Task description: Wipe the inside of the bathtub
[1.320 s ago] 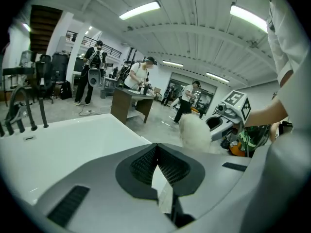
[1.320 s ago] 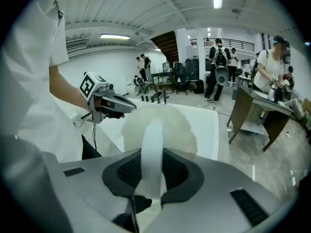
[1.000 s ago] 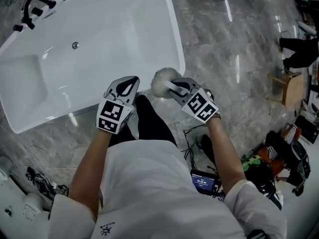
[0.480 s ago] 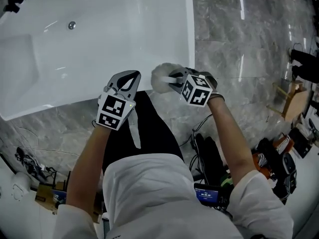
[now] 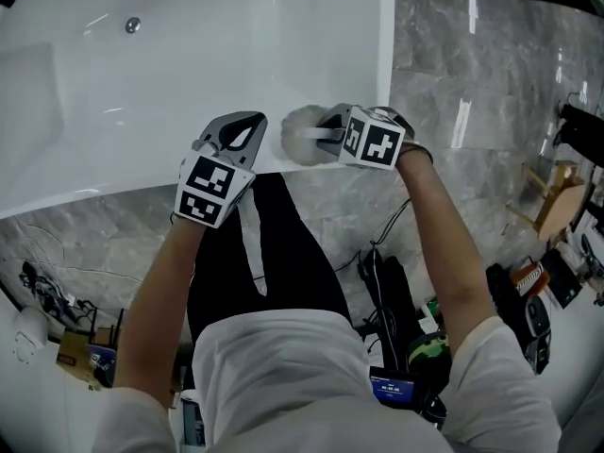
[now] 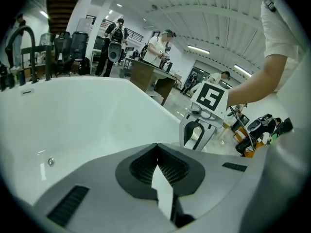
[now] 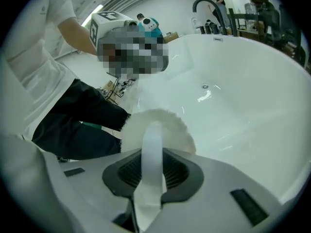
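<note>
The white bathtub (image 5: 189, 64) fills the upper left of the head view, with a small round metal fitting (image 5: 132, 25) on its inner wall. At the tub's near rim, my right gripper (image 5: 321, 133) is shut on the strap (image 7: 151, 144) of a fluffy white wiping pad (image 5: 300, 136), which sticks out past the jaws (image 7: 170, 125). To its left my left gripper (image 5: 243, 123) points into the tub, shut on a thin white strip (image 6: 163, 188) whose loose end hangs down (image 5: 253, 253). The left gripper view shows the tub's inside (image 6: 87, 115) and the right gripper (image 6: 197, 132) beside it.
A black faucet (image 6: 19, 38) stands at the tub's far end. Grey marble floor (image 5: 453, 83) surrounds the tub. Cables and equipment (image 5: 528, 300) and a wooden stool (image 5: 552, 192) lie to the right. People stand at a bench (image 6: 158, 47) beyond the tub.
Both grippers have moved forward to the tub's near rim. The pad, earlier over the floor beside the tub's corner, now sits at the rim. Both grips are unchanged.
</note>
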Demonstrator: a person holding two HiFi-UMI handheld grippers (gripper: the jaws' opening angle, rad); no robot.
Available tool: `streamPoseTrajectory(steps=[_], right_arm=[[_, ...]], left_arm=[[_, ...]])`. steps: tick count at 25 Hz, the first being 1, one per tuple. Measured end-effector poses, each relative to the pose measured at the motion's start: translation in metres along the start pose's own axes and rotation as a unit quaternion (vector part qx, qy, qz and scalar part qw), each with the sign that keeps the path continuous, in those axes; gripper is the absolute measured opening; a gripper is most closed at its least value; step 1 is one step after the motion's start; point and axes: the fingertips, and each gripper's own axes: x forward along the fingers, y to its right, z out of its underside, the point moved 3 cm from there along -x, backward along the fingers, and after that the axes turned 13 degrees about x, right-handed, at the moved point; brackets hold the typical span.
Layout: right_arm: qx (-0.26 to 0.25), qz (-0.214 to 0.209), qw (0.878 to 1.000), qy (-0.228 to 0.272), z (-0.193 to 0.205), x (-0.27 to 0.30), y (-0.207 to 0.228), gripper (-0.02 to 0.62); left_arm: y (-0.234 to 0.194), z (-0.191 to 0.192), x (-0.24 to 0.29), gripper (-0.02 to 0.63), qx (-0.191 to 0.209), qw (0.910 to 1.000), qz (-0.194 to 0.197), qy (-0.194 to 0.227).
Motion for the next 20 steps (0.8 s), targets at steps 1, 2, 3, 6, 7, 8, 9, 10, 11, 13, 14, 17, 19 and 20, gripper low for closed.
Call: streamPoseTrajectory(steps=[1, 2, 3, 6, 7, 8, 9, 10, 11, 13, 14, 17, 19, 20], right_arm=[[0.005, -0.009, 1.000, -0.003, -0.001, 0.004, 0.002, 0.095], [0.011, -0.018, 1.000, -0.008, -0.002, 0.008, 0.004, 0.095], [0.018, -0.028, 0.999, -0.014, -0.003, 0.011, 0.006, 0.095], [0.040, -0.066, 0.996, -0.035, -0.004, 0.017, 0.014, 0.095], [0.046, -0.082, 0.995, -0.044, -0.005, 0.019, 0.017, 0.095], [0.050, -0.098, 0.992, -0.054, -0.005, 0.022, 0.019, 0.095], [0.053, -0.112, 0.990, -0.065, -0.005, 0.024, 0.020, 0.095], [0.054, -0.123, 0.988, -0.075, -0.005, 0.027, 0.021, 0.095], [0.054, -0.133, 0.986, -0.083, -0.006, 0.031, 0.023, 0.095], [0.060, -0.152, 0.982, -0.096, -0.006, 0.037, 0.026, 0.095], [0.065, -0.163, 0.979, -0.100, -0.005, 0.040, 0.028, 0.095], [0.083, -0.193, 0.971, -0.111, -0.004, 0.047, 0.037, 0.095], [0.096, -0.211, 0.966, -0.118, -0.003, 0.052, 0.041, 0.095], [0.104, -0.219, 0.963, -0.120, -0.002, 0.055, 0.043, 0.095]], left_arm=[[-0.003, 0.001, 0.003, 0.009, -0.002, 1.0000, -0.001, 0.000], [-0.005, 0.003, 0.006, 0.009, -0.004, 1.0000, -0.002, -0.001], [-0.008, 0.005, 0.009, 0.009, -0.007, 1.0000, -0.003, -0.001], [-0.015, 0.012, 0.013, 0.009, -0.014, 0.9999, -0.004, 0.001], [-0.016, 0.013, 0.014, 0.009, -0.014, 0.9999, -0.003, 0.002], [-0.016, 0.015, 0.015, 0.009, -0.014, 0.9999, -0.001, 0.003], [-0.017, 0.017, 0.017, 0.009, -0.014, 0.9999, 0.001, 0.003], [-0.019, 0.020, 0.019, 0.009, -0.014, 0.9999, 0.002, 0.003], [-0.020, 0.023, 0.022, 0.009, -0.015, 0.9999, 0.004, 0.002], [-0.025, 0.029, 0.029, 0.009, -0.018, 0.9998, 0.008, 0.002], [-0.028, 0.032, 0.032, 0.009, -0.019, 0.9998, 0.008, 0.003], [-0.037, 0.037, 0.041, 0.009, -0.022, 0.9997, 0.005, 0.004], [-0.041, 0.040, 0.047, 0.009, -0.023, 0.9997, 0.003, 0.006], [-0.042, 0.042, 0.048, 0.009, -0.023, 0.9997, 0.005, 0.005]])
